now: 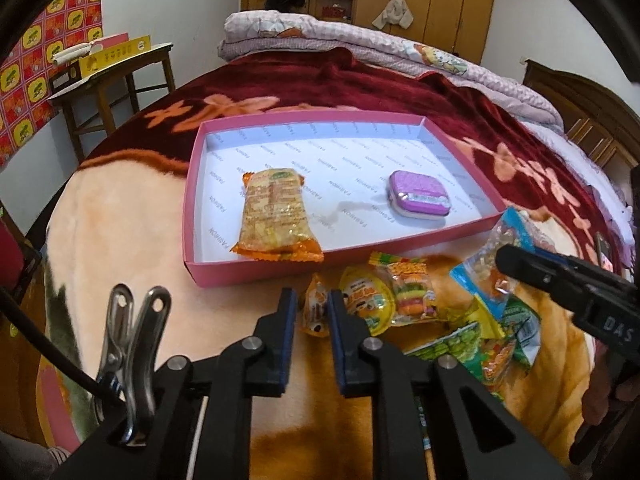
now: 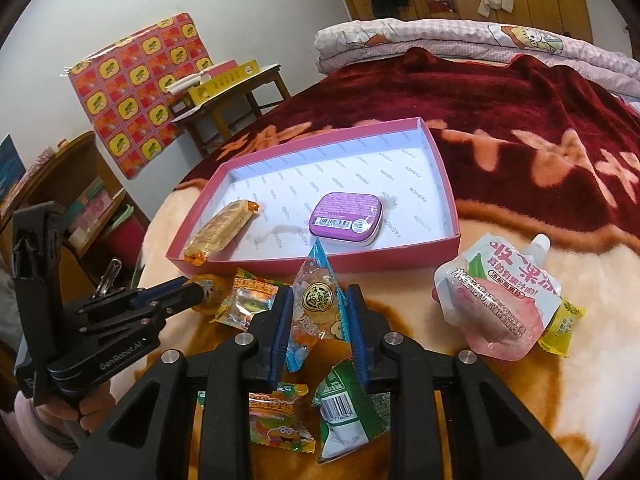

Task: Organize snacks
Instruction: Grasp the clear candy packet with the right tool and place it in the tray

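Right wrist view: the pink box on the bed holds a wafer pack and purple tin; near its front edge the right tool pinches a blue candy bag, the left tool an orange snack.

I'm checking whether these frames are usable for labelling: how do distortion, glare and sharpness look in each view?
Left wrist view: strong fisheye bending of the pink box, dark corners, slightly soft; purple tin shows a small highlight. Right wrist view: same barrel curve, glare on the blue clear packet in the right gripper, and the jelly pouch print stays legible.
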Demonstrator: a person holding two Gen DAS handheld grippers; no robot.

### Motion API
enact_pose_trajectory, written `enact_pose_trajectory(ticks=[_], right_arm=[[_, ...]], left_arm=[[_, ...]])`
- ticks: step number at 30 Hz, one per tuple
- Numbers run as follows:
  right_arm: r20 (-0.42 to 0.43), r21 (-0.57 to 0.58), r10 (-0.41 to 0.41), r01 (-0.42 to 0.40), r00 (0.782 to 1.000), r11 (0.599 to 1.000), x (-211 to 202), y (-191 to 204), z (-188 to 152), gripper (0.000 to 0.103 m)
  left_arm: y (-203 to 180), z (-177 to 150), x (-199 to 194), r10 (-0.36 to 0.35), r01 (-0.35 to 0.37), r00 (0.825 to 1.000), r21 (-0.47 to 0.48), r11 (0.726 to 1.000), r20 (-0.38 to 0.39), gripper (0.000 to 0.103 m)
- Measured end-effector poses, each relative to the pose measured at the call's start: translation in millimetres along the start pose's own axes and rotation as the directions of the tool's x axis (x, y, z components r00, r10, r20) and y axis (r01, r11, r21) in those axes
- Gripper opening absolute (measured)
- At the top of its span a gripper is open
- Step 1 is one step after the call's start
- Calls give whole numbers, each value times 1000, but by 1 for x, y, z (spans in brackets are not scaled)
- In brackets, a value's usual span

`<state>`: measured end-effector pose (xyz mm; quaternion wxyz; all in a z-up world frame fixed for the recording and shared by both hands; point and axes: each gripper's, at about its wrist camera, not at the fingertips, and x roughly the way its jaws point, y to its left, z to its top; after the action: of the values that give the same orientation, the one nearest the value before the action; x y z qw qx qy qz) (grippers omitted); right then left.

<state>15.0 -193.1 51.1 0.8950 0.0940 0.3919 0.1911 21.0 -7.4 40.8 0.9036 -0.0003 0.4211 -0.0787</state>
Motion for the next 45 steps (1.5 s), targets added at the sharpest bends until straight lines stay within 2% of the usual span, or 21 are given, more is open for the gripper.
enact_pose_trajectory(ticks=[10,15,18,22,34,45], right_arm=[[-5,7,1,-1,1000,1000,2,-2,0,28],[-10,11,2,-1,1000,1000,5,-4,-1,28],[-9,11,2,-2,1000,1000,5,-4,-1,28],[-3,10,3,-2,1000,1000,4,-5,0,28],[43,-1,-7,7,999,1000,-9,-3,9,28],[72,-18,-47,49,996,999,-10,-9,31,28]], left_arm=[[2,2,20,22,-22,999,4,1000,-40,36],[2,-1,26,24,-23,999,11,1000,-40,39],[2,-2,26,24,-23,999,16,1000,-34,38],[3,-4,21,4,-3,1000,17,1000,-26,23],[-4,9,-18,-49,48,996,26,999,71,23],[-15,33,-11,-42,36,993,62,997,107,23]])
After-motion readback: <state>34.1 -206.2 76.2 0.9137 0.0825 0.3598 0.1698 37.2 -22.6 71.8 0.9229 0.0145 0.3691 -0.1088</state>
